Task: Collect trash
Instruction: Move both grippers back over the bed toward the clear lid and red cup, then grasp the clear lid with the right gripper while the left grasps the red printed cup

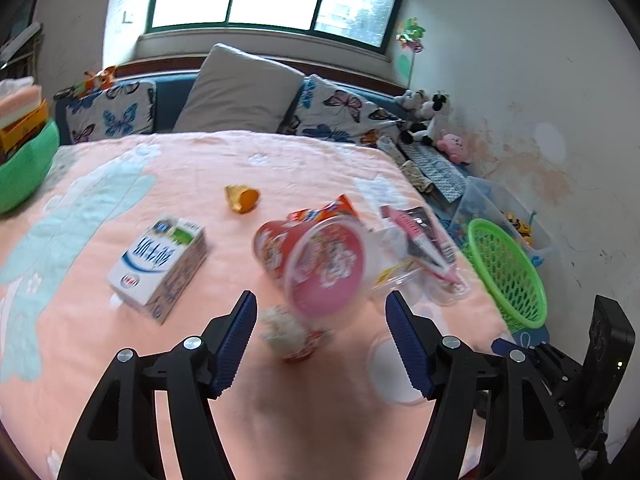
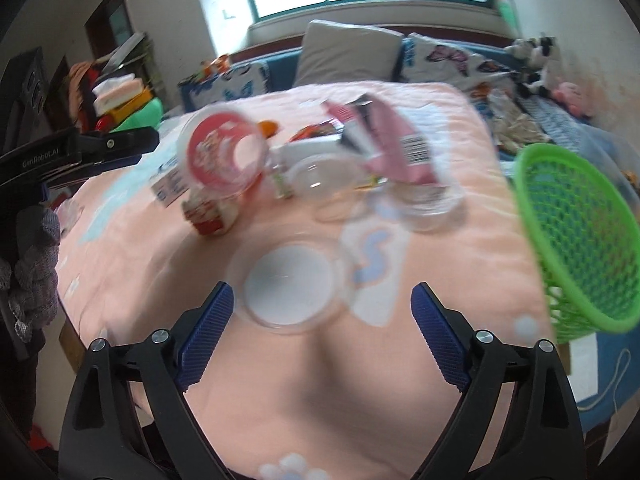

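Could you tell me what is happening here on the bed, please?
A person is clearing trash off a bed covered with a pink blanket, holding a gripper in each hand. Both the left gripper and the right gripper are open and empty. Ahead lie a red noodle cup on its side, a milk carton, a clear round lid and a pink wrapper. A green mesh basket waits at the bed's right edge.

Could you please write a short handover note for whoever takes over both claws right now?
Left claw: open, empty, above the red cup.
Right claw: open, empty, a clear lid just ahead.
On the pink blanket: milk carton, orange wrapper, pink packet, clear cups.
Green basket: at the bed's right edge; looks empty.
Done: nothing visibly collected.
Left: everything.
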`<state>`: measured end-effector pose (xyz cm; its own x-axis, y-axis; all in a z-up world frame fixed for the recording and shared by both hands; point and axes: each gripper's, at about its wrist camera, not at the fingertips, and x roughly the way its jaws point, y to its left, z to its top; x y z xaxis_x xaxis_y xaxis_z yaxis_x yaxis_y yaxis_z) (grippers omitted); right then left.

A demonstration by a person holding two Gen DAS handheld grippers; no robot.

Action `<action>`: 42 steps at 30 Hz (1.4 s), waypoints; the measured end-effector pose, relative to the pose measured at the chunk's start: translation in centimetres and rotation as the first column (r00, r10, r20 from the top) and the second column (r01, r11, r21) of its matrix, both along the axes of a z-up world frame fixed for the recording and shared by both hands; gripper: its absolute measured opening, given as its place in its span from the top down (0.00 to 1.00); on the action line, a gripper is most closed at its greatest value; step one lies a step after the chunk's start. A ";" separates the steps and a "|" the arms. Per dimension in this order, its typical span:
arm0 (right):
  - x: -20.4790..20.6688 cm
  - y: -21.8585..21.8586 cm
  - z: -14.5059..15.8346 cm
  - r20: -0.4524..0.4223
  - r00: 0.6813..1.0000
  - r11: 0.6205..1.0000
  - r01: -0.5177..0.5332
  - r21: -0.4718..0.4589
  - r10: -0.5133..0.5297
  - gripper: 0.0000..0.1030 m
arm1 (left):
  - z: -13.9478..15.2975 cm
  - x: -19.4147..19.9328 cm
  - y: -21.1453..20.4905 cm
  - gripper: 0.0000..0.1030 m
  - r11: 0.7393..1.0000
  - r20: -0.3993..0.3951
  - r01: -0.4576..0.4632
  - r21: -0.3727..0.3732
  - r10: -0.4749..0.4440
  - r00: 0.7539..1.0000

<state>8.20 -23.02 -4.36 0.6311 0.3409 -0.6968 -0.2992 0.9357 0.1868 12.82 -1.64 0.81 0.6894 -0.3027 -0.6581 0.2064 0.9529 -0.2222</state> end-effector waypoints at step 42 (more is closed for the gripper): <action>2.9 4.5 -2.9 -0.032 0.998 0.992 -0.052 -0.118 0.048 0.11 | -6.3 3.7 0.0 0.34 0.997 -0.111 0.078 -0.017 -0.079 0.991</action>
